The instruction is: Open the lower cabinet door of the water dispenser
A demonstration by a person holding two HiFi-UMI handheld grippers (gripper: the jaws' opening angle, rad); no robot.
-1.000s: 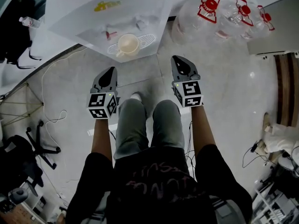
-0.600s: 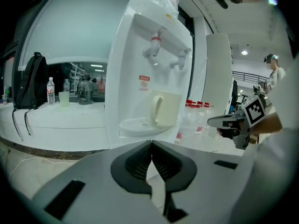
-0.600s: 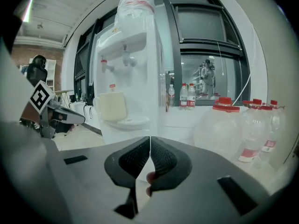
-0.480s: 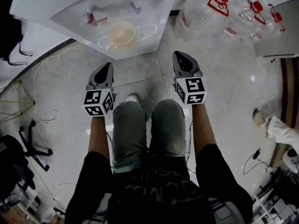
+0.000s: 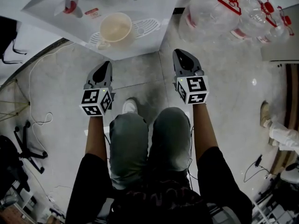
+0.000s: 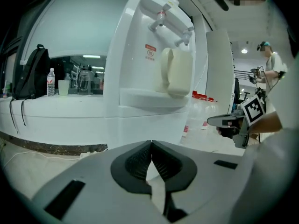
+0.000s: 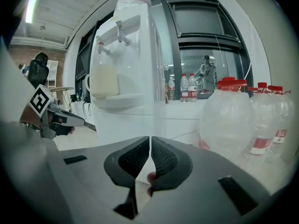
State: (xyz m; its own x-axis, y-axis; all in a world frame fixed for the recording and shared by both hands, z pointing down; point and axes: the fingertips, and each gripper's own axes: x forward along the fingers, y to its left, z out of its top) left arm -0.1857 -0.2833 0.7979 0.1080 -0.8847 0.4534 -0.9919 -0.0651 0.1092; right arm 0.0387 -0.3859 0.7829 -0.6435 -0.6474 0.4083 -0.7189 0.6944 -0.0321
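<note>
The white water dispenser (image 5: 140, 3) stands ahead of me with a cream cup (image 5: 113, 28) on its drip tray (image 5: 148, 26). From above its lower cabinet door is hidden under the tray. That door (image 6: 140, 129) fills the front below the tray in the left gripper view, and shows as the door (image 7: 124, 122) in the right gripper view. My left gripper (image 5: 104, 66) and right gripper (image 5: 181, 54) hover side by side over the floor, short of the dispenser. Both are shut and empty, the left gripper (image 6: 150, 144) and the right gripper (image 7: 150, 139) with tips together.
Several large clear water jugs (image 5: 219, 13) with red caps stand right of the dispenser. Cables (image 5: 35, 101) trail over the floor at left near an office chair (image 5: 18, 148). A counter with a backpack (image 6: 32, 71) lies left. My knees (image 5: 149, 134) are between the arms.
Both grippers and my head have sunk. The dispenser's tray and cup now look larger and sit nearer the top of the head view. The grippers stay shut and side by side.
</note>
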